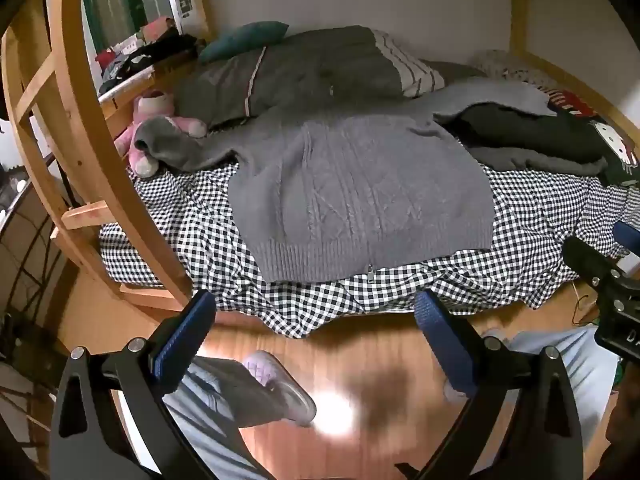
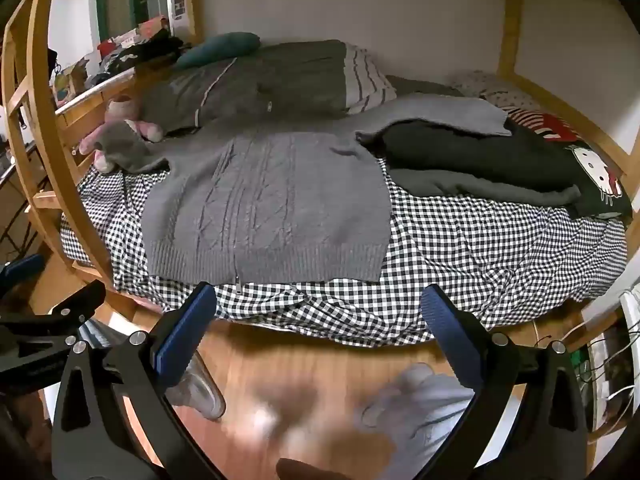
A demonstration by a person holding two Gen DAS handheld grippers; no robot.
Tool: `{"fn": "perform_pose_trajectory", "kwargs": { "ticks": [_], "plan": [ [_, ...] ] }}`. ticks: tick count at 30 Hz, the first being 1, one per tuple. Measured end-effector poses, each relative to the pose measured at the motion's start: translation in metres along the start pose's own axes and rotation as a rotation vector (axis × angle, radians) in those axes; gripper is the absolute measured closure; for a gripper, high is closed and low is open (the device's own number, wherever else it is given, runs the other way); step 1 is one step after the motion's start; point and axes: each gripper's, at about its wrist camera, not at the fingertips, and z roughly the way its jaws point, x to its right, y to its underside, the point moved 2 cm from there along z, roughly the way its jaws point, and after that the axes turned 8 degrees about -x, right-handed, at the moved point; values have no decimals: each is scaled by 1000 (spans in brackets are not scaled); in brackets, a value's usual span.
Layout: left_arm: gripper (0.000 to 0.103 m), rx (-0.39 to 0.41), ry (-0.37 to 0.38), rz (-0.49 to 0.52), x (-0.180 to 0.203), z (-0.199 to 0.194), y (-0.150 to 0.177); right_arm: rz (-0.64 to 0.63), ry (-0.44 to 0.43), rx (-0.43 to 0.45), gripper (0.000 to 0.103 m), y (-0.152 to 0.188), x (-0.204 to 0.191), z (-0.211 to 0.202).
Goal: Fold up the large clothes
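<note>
Your left gripper (image 1: 314,312) has its blue-padded fingers spread wide and grasps nothing; your right gripper (image 2: 318,306) is likewise splayed and bare. Both hover over the wooden floor (image 1: 360,344), short of the bed edge. Ahead, the grey cable-knit sweater (image 1: 360,196) lies flat on the checked sheet (image 1: 540,216), one sleeve draped over a pink plush toy (image 1: 154,110)

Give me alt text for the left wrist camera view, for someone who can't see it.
A grey cable-knit cardigan lies spread flat on a bed with a black-and-white checked sheet, its hem toward the camera. The open left tool hovers over the wooden floor short of the bed; a pink plush toy sits far left.
</note>
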Motion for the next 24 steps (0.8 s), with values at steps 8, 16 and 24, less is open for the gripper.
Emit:
{"fn": "perform_pose_trajectory", "kwargs": {
  "ticks": [8,16,24],
  "plan": [
    [6,-16,35,-35,-12,-3,5,-3,-3,2,3,0,-1,0],
    [6,-22,1,-1,-4,5,0,-6,0,1,3,-3,-5,-7],
    [6,-23,-2,0,-3,6,0,-2,-4,1,3,1,-1,1]
  ]
}}
